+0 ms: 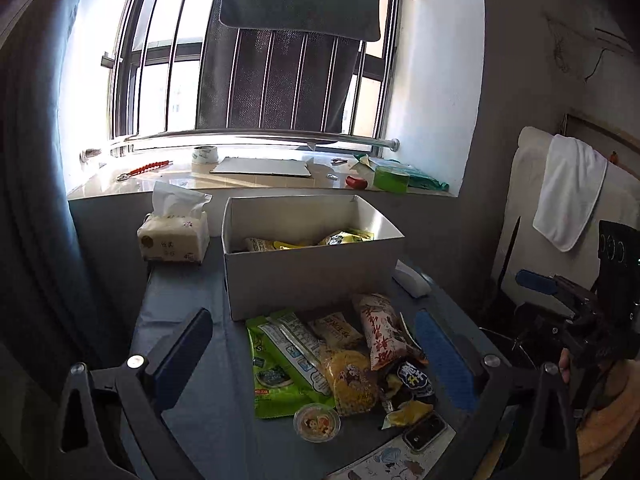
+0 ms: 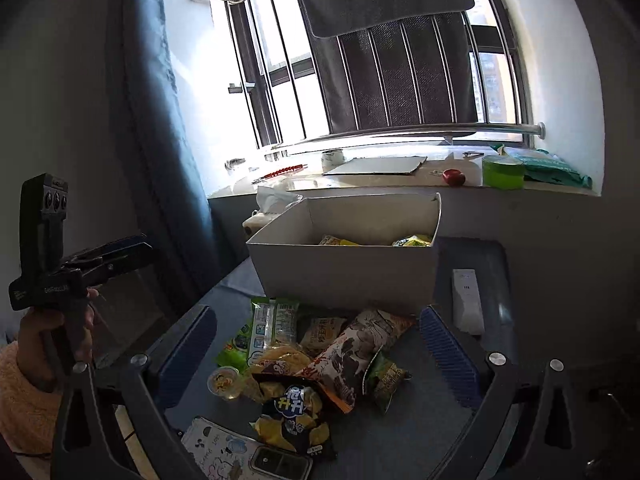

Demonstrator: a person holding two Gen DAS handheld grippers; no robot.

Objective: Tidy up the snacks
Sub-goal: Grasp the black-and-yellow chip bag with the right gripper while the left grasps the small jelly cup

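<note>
A pile of snack packets lies on the grey table in front of a white cardboard box [image 1: 308, 272] [image 2: 344, 276]. The pile holds a green seaweed pack [image 1: 276, 376], a yellow packet [image 1: 352, 380], a red-and-white packet [image 1: 380, 332] [image 2: 344, 360], a black-and-yellow chip bag [image 2: 296, 416] and a small jelly cup [image 1: 317, 422] [image 2: 224, 382]. Some packets lie inside the box [image 1: 344, 237]. My left gripper [image 1: 316, 356] is open and empty above the pile. My right gripper [image 2: 320, 352] is open and empty above the pile too.
A tissue pack [image 1: 174, 236] stands left of the box. A white remote [image 2: 466, 300] lies right of it. A phone in a cartoon case [image 2: 248, 456] lies at the near table edge. The windowsill behind holds tape, cardboard and a green container [image 2: 502, 172].
</note>
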